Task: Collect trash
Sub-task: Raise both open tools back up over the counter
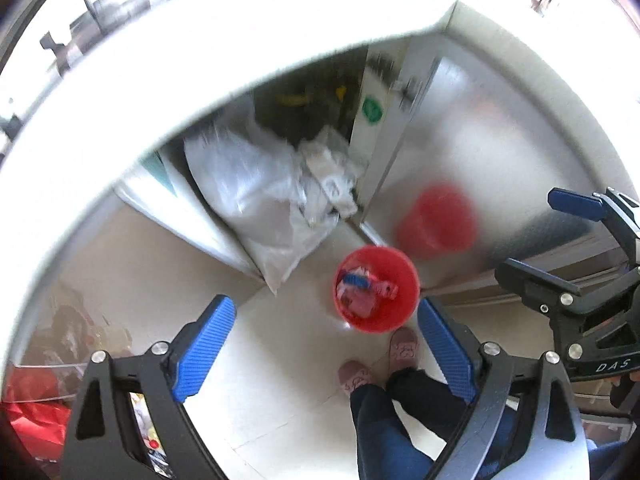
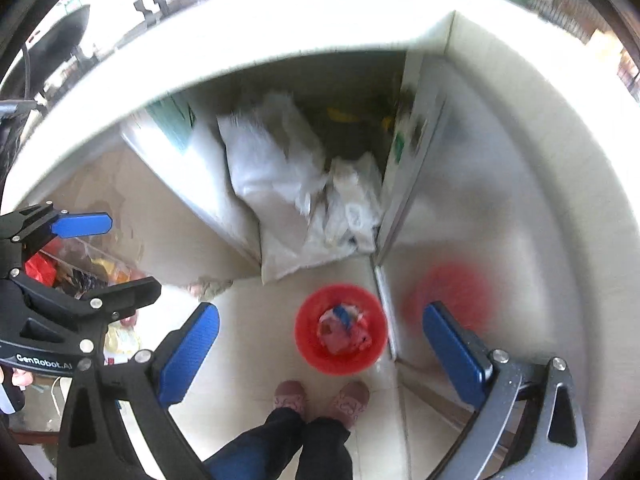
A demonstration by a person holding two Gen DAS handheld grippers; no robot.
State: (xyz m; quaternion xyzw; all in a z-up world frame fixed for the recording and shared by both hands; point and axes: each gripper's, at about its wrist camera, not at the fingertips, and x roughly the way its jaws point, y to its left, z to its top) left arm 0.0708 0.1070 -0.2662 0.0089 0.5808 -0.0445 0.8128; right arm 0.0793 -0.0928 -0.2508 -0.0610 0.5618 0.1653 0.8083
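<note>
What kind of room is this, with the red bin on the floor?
Probably a home kitchen or utility corner: a pale tiled floor, a white counter edge over an open cabinet stuffed with plastic bags, and a red bin holding scraps.

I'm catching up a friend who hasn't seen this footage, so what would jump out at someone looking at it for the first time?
First, the red bin on the pale floor, holding crumpled trash, just ahead of the person's pink slippers. Behind it, white plastic bags spill from an open cabinet. The left gripper and right gripper both hang open and empty above the bin.
</note>
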